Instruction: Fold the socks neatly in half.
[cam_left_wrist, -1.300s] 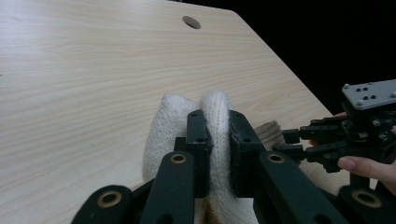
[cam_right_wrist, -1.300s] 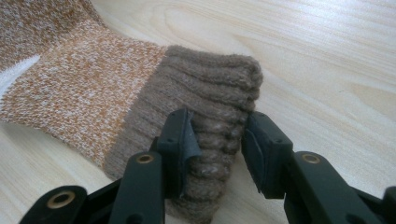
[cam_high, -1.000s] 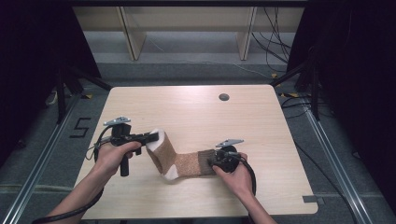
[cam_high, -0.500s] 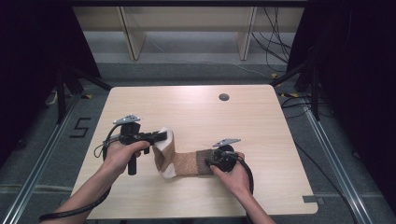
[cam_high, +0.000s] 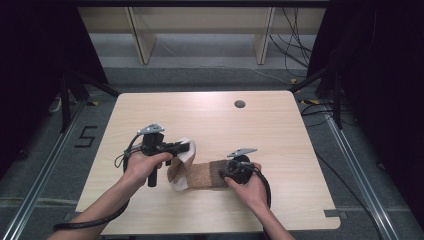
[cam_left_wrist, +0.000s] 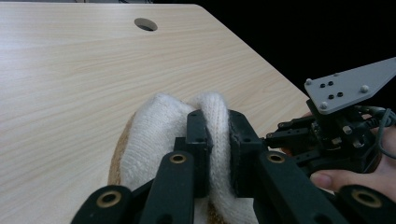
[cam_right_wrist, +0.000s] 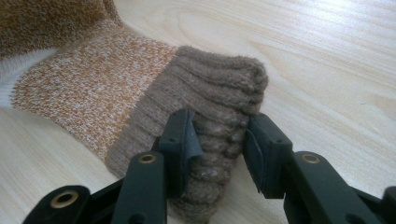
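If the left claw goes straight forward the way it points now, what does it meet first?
The left claw is shut on the white toe of the sock. Straight ahead, the right claw and the hand holding it probably come first, though depth is unclear.

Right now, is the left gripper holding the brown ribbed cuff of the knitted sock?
No, the left gripper pinches the white knitted toe.

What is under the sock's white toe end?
The sock has its white toe end pinched and lifted by the left hand-held gripper; bare table shows around it. What is directly beneath is covered.
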